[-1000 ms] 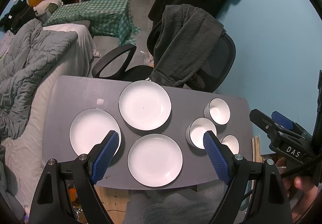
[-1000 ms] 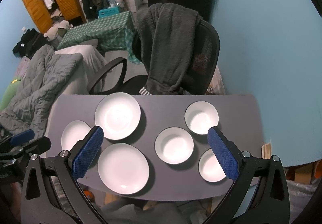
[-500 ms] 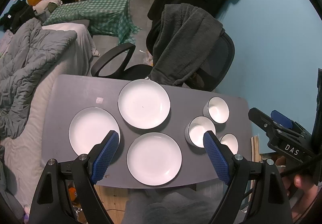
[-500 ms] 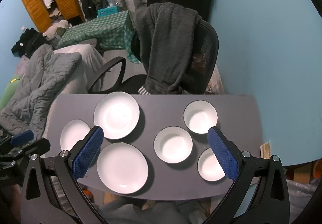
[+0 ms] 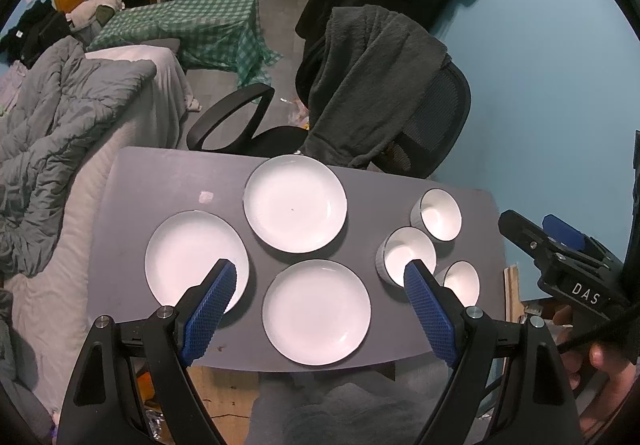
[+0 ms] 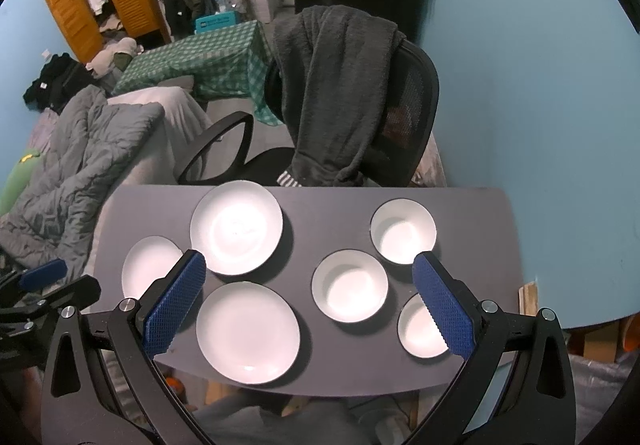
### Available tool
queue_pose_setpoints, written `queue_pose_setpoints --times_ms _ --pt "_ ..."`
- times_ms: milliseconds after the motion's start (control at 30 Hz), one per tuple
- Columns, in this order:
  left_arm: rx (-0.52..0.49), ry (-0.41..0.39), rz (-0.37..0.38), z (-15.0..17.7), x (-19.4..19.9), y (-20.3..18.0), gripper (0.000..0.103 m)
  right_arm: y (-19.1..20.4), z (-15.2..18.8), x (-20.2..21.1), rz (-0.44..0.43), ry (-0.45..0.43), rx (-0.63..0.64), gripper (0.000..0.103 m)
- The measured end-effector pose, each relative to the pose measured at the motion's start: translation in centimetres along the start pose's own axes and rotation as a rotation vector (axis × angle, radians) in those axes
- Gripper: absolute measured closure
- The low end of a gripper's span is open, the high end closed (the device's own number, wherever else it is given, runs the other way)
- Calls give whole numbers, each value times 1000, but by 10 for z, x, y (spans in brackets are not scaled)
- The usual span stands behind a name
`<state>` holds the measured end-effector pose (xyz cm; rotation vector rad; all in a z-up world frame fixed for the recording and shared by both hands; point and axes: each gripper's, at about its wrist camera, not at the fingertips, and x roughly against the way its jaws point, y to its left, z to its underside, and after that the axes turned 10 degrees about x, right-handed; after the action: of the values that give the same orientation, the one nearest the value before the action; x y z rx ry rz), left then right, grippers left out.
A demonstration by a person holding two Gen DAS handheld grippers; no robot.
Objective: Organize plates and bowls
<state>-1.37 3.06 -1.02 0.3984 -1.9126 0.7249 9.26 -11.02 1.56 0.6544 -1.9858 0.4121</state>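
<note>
Three white plates lie apart on a grey table: a far plate, a left plate and a near plate. Three white bowls stand at the right: a far bowl, a middle bowl and a near bowl. The right wrist view shows the same plates and bowls. My left gripper is open and empty, high above the near plate. My right gripper is open and empty, high above the table's middle.
A black office chair with a dark fleece over its back stands behind the table. A bed with a grey quilt lies left of the table. A blue wall is at the right. A green checked cloth covers furniture farther back.
Both grippers have drifted slightly; the plates and bowls sit a touch higher and farther left in the views. Nothing on the table has moved. Both grippers stay open.
</note>
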Motion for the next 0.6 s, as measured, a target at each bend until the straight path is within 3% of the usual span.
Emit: queue_pose_setpoints --times_ms 300,600 --pt "-33 6 -52 3 -7 18 16 9 3 -9 -6 18 39 2" --pt "-58 66 -95 10 -27 44 16 19 18 -28 -47 47 37 2"
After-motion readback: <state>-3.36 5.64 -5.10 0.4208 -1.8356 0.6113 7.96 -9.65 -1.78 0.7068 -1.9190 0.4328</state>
